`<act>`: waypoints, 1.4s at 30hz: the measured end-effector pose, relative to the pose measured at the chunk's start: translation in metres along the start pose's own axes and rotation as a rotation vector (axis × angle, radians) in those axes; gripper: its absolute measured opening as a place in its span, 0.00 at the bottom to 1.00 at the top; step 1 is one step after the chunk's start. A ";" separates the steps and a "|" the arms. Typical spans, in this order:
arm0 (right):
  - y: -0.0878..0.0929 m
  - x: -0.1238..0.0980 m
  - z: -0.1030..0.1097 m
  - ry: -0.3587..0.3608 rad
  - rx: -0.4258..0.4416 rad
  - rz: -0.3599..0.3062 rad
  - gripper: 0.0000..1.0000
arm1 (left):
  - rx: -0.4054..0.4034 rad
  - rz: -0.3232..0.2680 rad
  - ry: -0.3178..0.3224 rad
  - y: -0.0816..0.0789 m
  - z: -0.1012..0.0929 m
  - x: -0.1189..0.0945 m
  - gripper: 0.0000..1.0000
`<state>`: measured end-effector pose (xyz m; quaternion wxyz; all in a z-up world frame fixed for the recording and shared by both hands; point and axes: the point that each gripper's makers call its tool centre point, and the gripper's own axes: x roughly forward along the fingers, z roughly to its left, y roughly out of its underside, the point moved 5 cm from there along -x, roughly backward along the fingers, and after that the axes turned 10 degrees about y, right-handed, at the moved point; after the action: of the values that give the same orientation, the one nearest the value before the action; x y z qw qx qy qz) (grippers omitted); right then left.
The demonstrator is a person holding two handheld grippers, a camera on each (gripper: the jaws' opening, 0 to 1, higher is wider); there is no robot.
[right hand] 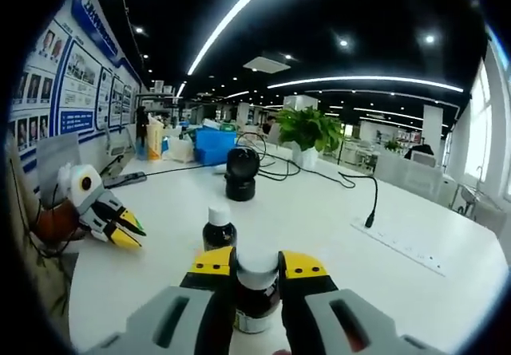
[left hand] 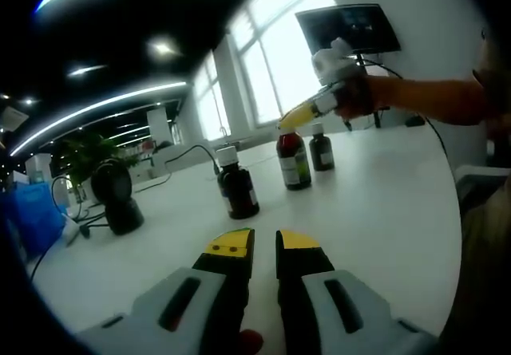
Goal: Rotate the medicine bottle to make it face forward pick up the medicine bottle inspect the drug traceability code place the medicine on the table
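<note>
medicine bottle (right hand: 256,289) between right tongs (right hand: 257,266), mid-table | left tongs (left hand: 263,242) narrow, empty | table (left hand: 383,203) open around

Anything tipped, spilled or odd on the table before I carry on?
Nothing stands out. The three dark brown medicine bottles stand upright with caps on, and the white table shows no spill. The right gripper has its yellow-tipped fingers around one white-capped bottle.
</note>
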<state>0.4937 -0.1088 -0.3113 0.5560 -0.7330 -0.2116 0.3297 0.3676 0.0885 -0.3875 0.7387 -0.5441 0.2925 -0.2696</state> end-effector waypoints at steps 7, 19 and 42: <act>0.001 -0.002 0.003 0.080 0.021 0.008 0.17 | 0.002 0.001 -0.002 0.001 0.000 0.000 0.05; 0.000 -0.002 0.011 0.216 -0.003 0.033 0.17 | 0.003 0.002 -0.001 0.001 0.001 0.001 0.05; -0.001 0.002 0.013 0.375 -0.026 0.060 0.19 | 0.002 -0.001 0.003 -0.001 -0.001 0.000 0.05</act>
<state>0.4858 -0.0987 -0.3124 0.5663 -0.7946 -0.0866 0.2012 0.3671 0.0879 -0.3870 0.7387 -0.5429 0.2930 -0.2714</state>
